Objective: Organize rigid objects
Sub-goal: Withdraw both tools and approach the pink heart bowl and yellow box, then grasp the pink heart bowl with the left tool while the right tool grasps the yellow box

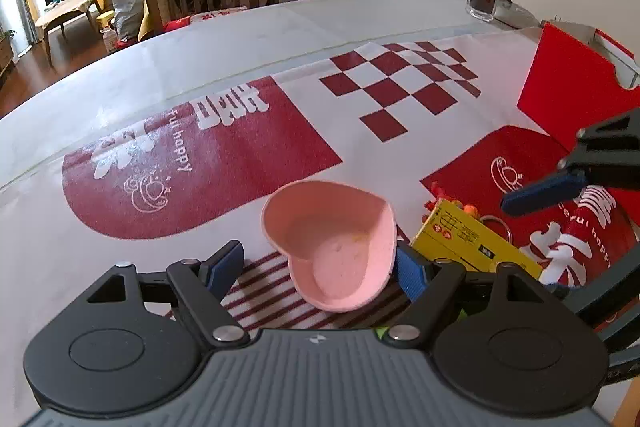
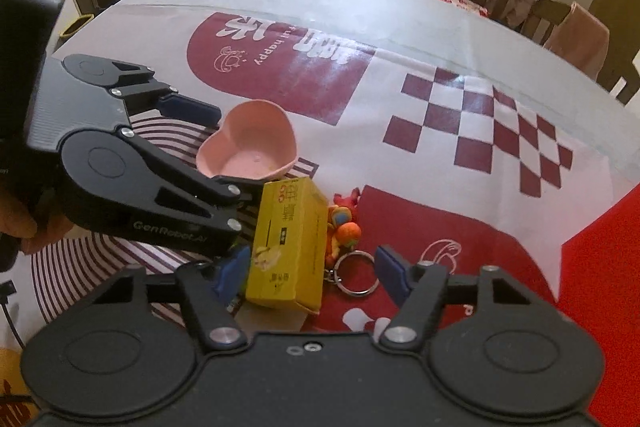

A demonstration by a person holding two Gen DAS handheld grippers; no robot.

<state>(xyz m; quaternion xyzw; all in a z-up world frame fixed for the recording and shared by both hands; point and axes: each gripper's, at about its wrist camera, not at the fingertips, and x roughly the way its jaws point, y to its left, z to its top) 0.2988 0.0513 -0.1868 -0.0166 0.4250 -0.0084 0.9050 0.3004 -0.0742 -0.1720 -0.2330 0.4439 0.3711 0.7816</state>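
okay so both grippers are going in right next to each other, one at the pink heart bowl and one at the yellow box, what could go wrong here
1. The left gripper and right gripper work very close together; the arms could collide.
2. The pink heart bowl sits off-centre, against one pad only; closing may push or tip it rather than grip it.
3. The yellow box lies against the toy keychain; closing could snag its ring or drag it along.
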